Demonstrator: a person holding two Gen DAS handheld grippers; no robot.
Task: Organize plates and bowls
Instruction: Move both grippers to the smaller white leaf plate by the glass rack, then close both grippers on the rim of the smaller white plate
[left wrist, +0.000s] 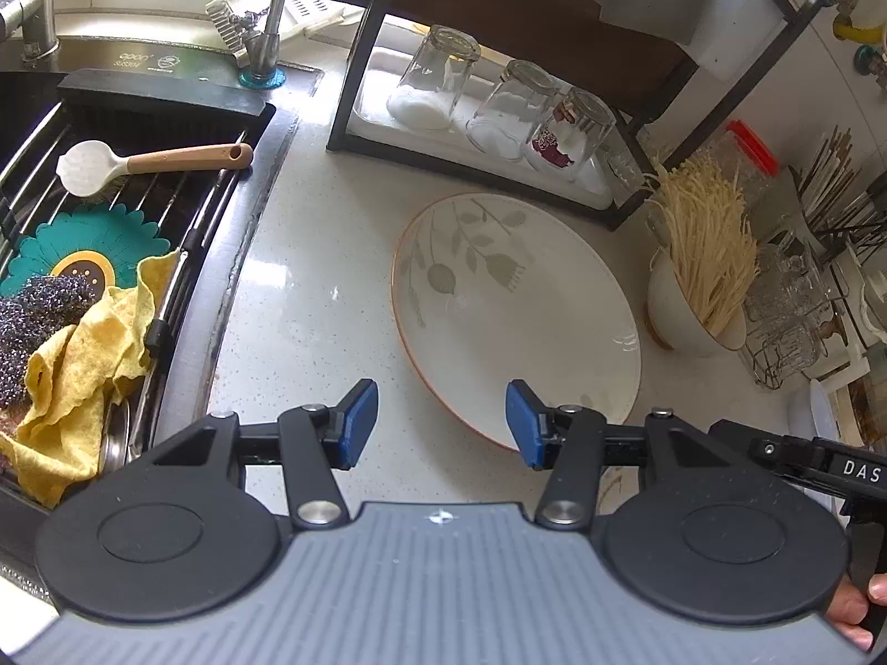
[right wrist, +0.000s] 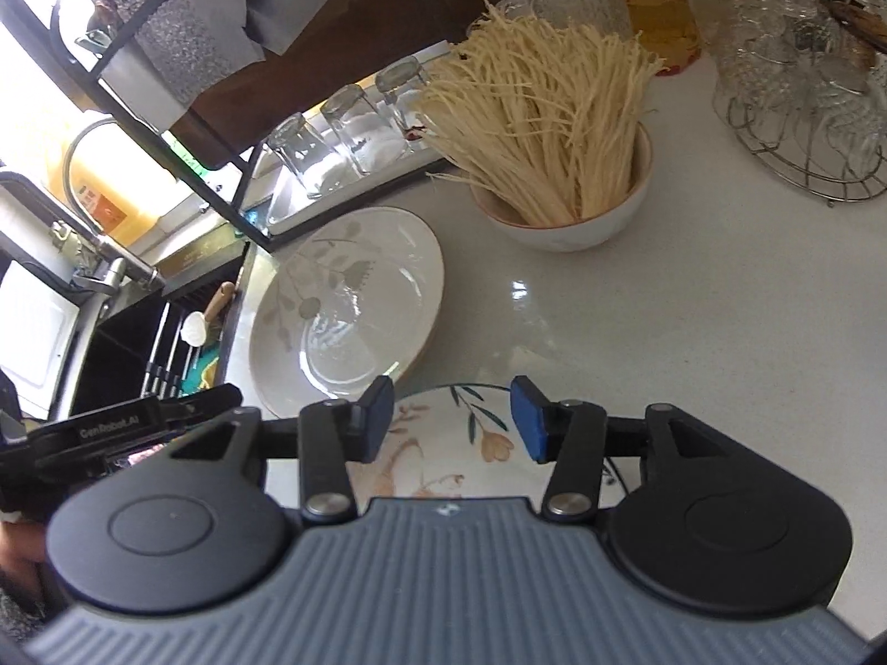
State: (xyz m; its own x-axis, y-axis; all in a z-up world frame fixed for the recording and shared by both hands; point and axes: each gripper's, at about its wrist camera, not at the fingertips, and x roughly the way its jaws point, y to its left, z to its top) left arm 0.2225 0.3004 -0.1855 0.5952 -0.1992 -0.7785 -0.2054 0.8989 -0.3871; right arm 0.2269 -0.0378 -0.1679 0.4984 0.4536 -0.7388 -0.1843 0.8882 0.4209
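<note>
- Currently my left gripper (left wrist: 442, 424) has its blue pads apart with nothing between them; it hangs over the speckled white countertop (left wrist: 310, 299), its right pad above the near rim of the large oval white plate with grey leaf print and orange rim (left wrist: 515, 305).
- That oval plate lies flat on the countertop, between the sink edge and the black-framed rack (left wrist: 355, 88), empty.
- My right gripper (right wrist: 452, 421) has its jaws apart too, gripping nothing; below the gap lies a round white plate with a painted orange flower and green leaves (right wrist: 443, 443), flat on the countertop, its near part hidden by the gripper body. Whether the pads touch it I cannot tell.
- From the right wrist view the flower plate sits just beside the oval plate; whether their rims overlap I cannot tell.
- White ceramic bowl with orange rim (right wrist: 571, 216) stands near the oval plate, holding a bundle of pale yellow enoki mushrooms (right wrist: 543, 127) that leans over its edge.
- Three clear glass tumblers (left wrist: 501, 105) stand upside down on the white tray under the rack.
- Sink rack at left holds a white silicone spoon with wooden handle (left wrist: 149, 162), a teal flower-shaped mat (left wrist: 88, 255), a yellow cloth (left wrist: 83, 366) and a dark scouring pad (left wrist: 33, 327).
- Wire stand of glassware (right wrist: 798, 111) sits to the right of the bowl.
</note>
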